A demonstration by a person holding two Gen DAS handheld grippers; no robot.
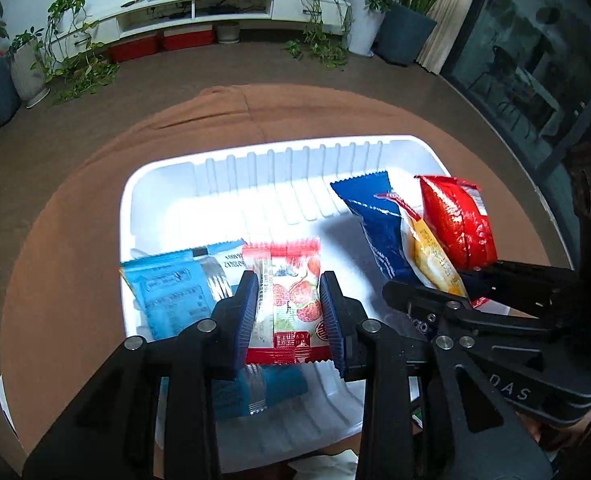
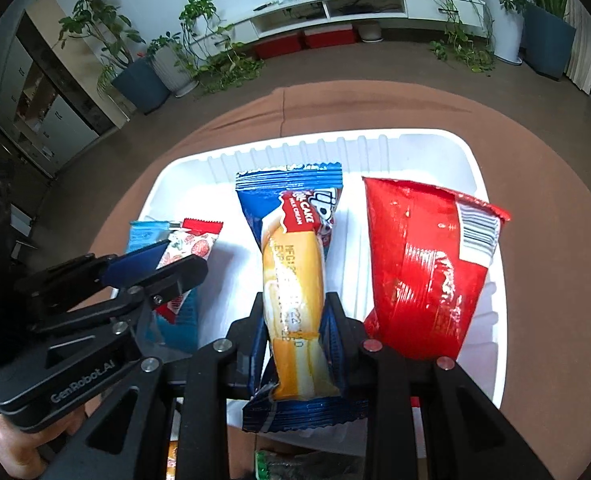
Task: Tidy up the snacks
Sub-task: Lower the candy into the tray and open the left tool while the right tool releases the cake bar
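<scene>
Over the white tray (image 2: pixel 491 312), right tongs (image 2: pixel 295 336) pinch a blue packet (image 2: pixel 291 216) reading "CAKE"; left tongs (image 1: pixel 289 312) pinch a strawberry-print packet (image 1: pixel 295 280). "GenRobot.AI" marks the left tool.

My left tool (image 1: pixel 289 304) over the bin (image 1: pixel 255 184) on the desk (image 1: pixel 75 208), strawberry packet (image 1: pixel 291 280) between its pads above the flat packet (image 1: pixel 167 288), my right tool (image 2: pixel 295 340) beside it gripping the cake (image 2: pixel 295 280), big bag (image 2: pixel 427 264) at far right

right gripper (image 2: pixel 297 322): clamped on blue cake packet (image 2: pixel 295 280)
red bag (image 2: pixel 423 272): just right, inside white tray (image 2: pixel 491 320)
</scene>
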